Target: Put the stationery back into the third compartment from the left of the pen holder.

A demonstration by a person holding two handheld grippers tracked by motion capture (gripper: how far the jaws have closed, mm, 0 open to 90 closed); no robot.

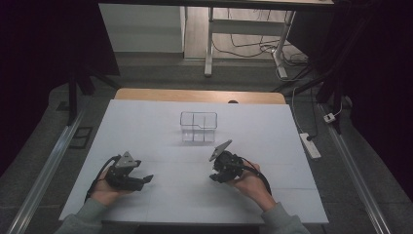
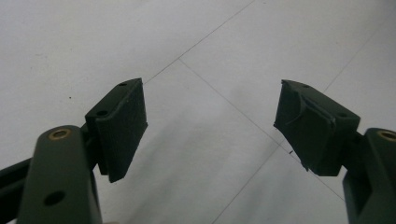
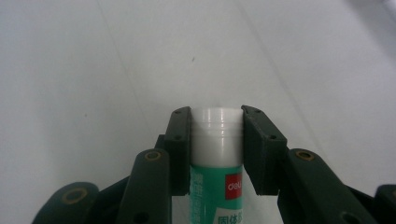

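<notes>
Running off the bottom edge of the right gripper view, the glue stick [image 3: 217, 158] hides its lower half; the right gripper [image 3: 217, 140] is clamped on it above the white surface [image 3: 93, 70]. The left gripper [image 2: 210, 130] gapes wide, holding nothing.

Both sleeves are grey-green with ribbed cuffs. The left gripper [image 1: 146, 179] and the right gripper [image 1: 215, 178] have black bodies, and each carries a grey three-cornered plate on top and a black cable looping back past the hand. In the gripper views the jaws are dark green-black: flat rectangular pads with a fine-textured face, small screw holes along the pad edges, and brass-coloured bushings in the arm links.
</notes>
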